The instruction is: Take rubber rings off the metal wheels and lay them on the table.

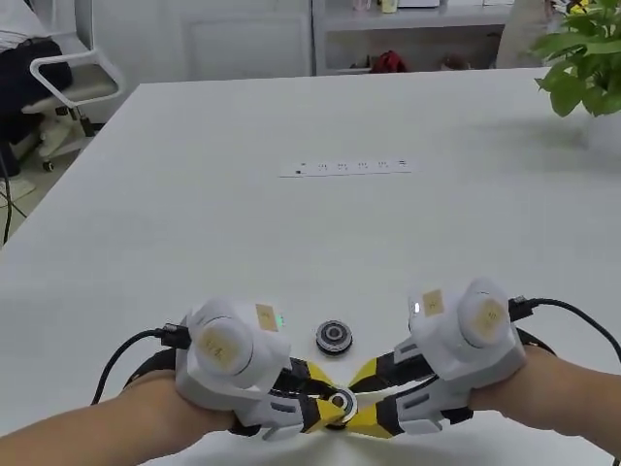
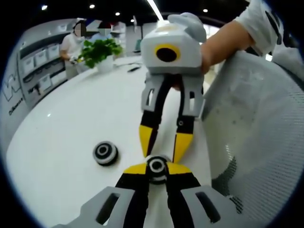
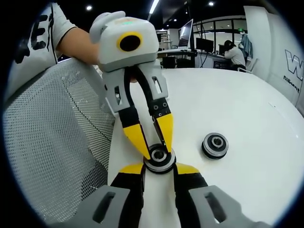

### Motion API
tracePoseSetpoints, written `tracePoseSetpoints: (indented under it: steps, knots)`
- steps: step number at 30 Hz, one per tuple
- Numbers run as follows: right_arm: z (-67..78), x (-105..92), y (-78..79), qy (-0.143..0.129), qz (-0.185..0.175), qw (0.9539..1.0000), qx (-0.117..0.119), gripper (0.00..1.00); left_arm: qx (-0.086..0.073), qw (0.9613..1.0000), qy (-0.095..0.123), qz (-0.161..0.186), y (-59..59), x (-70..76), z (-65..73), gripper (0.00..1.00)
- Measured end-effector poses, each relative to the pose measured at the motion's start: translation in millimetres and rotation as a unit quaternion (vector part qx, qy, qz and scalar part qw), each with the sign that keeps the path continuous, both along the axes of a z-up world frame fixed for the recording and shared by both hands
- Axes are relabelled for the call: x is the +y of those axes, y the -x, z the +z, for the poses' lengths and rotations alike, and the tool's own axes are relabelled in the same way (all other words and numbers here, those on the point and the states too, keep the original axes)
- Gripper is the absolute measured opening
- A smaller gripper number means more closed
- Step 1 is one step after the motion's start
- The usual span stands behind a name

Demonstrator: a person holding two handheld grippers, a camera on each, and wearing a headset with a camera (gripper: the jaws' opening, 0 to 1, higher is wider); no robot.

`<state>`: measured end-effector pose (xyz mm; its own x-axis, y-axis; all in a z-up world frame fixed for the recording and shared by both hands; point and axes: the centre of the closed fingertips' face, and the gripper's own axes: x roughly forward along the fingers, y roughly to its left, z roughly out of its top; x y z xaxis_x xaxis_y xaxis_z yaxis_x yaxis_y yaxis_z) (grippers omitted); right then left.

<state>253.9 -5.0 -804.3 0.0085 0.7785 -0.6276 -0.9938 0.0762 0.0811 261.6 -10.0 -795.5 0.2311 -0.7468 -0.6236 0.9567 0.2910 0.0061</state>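
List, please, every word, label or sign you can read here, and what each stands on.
"W": large letter on the wall, right gripper view; the smaller line beneath is blurred.
"W": on the wall by the shelves, left gripper view; the line beneath is blurred.
Shirt lettering: cut off, unreadable.
Table strip marks: too small.

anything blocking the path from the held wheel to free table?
Nothing visible blocks it. The left gripper and right gripper meet on the held wheel at the near edge. A second wheel lies just beyond, apart; table around it looks free.
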Motion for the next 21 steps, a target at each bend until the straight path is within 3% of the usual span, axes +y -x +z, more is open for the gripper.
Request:
tracePoseSetpoints:
  steps: [11, 21]
  knots:
    - [0.2, -3.1, -0.5, 0.002, -0.007, 0.9999, 0.014, 0.17, 0.003, 1.0000, 0.002, 0.003, -0.1, -0.2, 0.8, 0.13]
    - [-0.1, -4.3, -0.6, 0.008, -0.006, 0.9999, 0.013, 0.15, 0.002, 1.0000, 0.000, 0.003, -0.6, -0.1, 1.1, 0.13]
